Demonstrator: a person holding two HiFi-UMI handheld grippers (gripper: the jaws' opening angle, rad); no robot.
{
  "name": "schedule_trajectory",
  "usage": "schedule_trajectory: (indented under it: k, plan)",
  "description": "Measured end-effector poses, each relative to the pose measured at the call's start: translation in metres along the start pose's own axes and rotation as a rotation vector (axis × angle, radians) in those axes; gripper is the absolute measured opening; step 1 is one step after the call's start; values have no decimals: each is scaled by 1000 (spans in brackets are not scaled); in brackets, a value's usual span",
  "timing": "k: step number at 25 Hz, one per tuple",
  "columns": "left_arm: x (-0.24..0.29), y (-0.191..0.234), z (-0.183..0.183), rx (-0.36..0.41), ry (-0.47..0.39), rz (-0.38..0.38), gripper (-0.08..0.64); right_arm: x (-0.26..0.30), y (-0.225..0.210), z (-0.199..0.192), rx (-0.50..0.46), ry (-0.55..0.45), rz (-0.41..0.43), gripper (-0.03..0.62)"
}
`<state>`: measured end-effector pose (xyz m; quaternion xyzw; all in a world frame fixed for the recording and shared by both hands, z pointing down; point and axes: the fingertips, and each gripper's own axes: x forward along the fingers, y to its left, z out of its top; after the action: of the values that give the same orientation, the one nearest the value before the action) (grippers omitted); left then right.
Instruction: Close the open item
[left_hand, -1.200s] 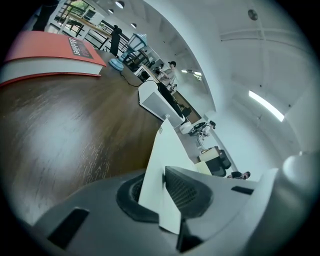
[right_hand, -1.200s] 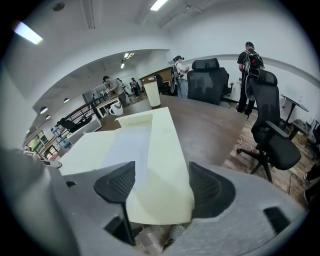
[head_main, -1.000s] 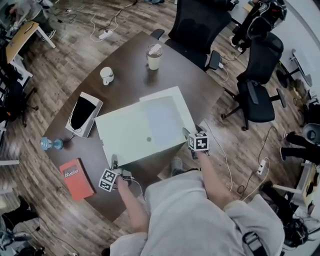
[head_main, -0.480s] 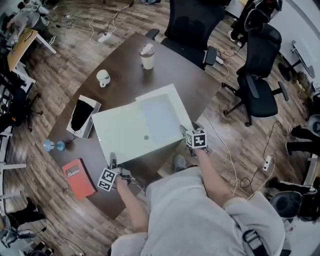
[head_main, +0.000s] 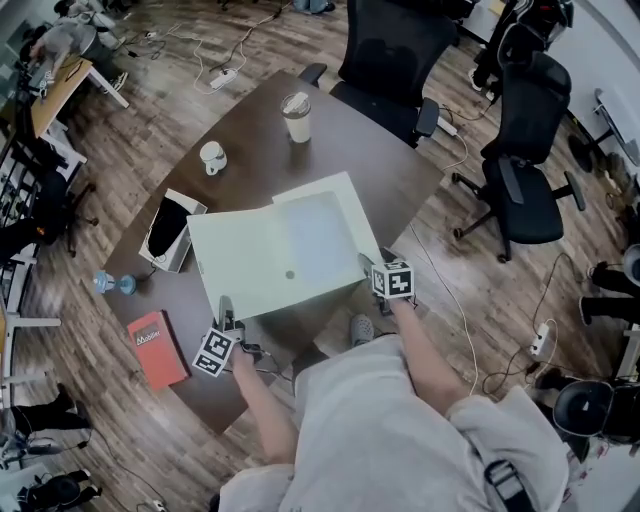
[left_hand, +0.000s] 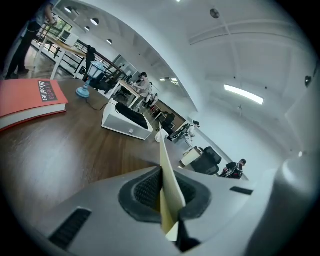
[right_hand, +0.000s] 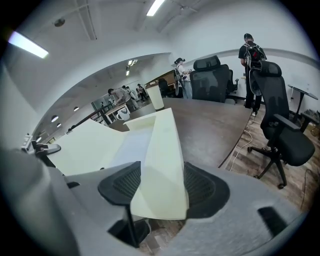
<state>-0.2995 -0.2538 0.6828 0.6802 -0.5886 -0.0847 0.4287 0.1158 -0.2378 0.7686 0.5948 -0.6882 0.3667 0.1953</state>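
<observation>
A pale yellow file box (head_main: 280, 255) lies open on the dark table (head_main: 380, 170), its cover spread to the left. My left gripper (head_main: 226, 308) is at the near left corner, shut on the thin edge of the cover (left_hand: 166, 165), which stands upright between the pads. The left gripper (left_hand: 162, 196) holds it near the corner. My right gripper (head_main: 369, 266) is at the near right corner. In the right gripper view the gripper (right_hand: 160, 187) has its jaws closing on the box's thick side wall (right_hand: 162, 150), which fills the gap between both pads.
A red book (head_main: 155, 348) lies near the table's front left. A white box with a black item (head_main: 170, 232), a blue object (head_main: 112, 284), a white mug (head_main: 212, 157) and a paper cup (head_main: 297, 115) stand farther off. Black office chairs (head_main: 525, 180) stand at right and back.
The head view has drifted a little. Both grippers stay at the file box's near corners, and the box lies much as before.
</observation>
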Motion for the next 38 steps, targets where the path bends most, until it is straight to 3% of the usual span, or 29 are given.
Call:
schedule_trajectory:
  k: [6, 11, 16, 22, 38]
  plan:
    - [-2, -38, 7, 91, -19, -32, 12, -6, -3, -8, 76, -4, 77, 230]
    - [-6, -64, 18, 256, -40, 18, 12, -9, 1, -13, 83, 6, 108, 218]
    - [-4, -97, 11, 389, -38, 16, 12, -11, 6, -20, 87, 31, 163, 196]
    - [-2, -125, 1, 446, -46, -21, 14, -13, 9, -28, 95, 45, 223, 169]
    - [-9, -157, -24, 616, -17, -10, 14, -17, 27, -40, 65, 103, 339, 141]
